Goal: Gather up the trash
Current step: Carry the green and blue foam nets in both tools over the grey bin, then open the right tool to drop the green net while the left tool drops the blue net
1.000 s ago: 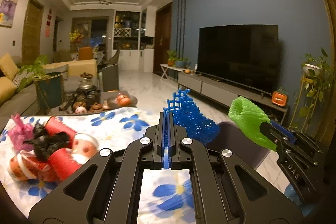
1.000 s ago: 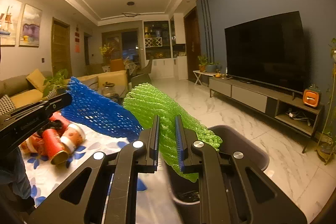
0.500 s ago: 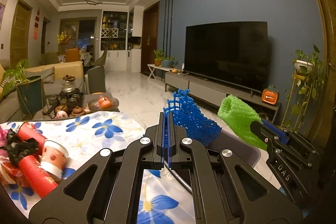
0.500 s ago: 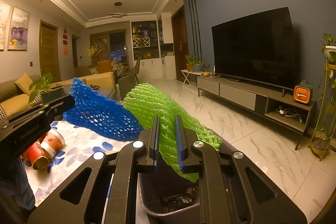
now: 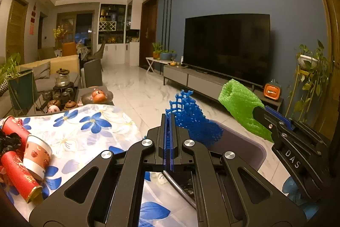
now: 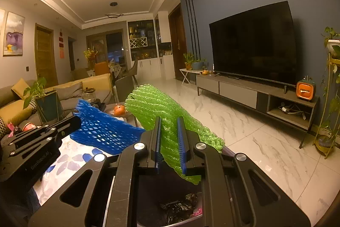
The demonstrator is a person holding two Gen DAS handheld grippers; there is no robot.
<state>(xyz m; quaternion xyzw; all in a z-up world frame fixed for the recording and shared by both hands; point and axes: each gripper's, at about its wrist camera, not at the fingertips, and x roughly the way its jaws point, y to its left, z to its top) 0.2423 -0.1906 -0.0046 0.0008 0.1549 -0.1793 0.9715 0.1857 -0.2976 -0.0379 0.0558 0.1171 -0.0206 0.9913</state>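
A: Left wrist view first; left gripper [image 5: 169,120] is pinching the blue foam mesh fruit sleeve [image 5: 192,120], jaws squeezed nearly together on its edge; sleeve is sticking up and forward past the fingertips, hanging over the dark grey plastic trash bin [image 5: 252,146].

B: Right wrist view; right gripper [image 6: 170,127] is clamping the green foam mesh fruit sleeve [image 6: 161,107], jaws narrow but with the foam bulging between them; sleeve is tilting up to the left and drooping below the fingers, right above the bin opening [image 6: 176,207].

A: Bin contents?

B: Black crumpled bag [image 6: 178,205] is lying inside, plus a pink scrap beside it; can't tell more.

A: Bin is sitting on the floor just beside the white tablecloth with blue flowers [image 5: 89,131]; both sleeves are hovering close together, not touching as far as I'm seeing.

B: Leftovers on the cloth: red paper cups [image 5: 27,163] lying on their sides at the far left, touching a black crumpled bag [image 5: 8,142]; well apart from both grippers.
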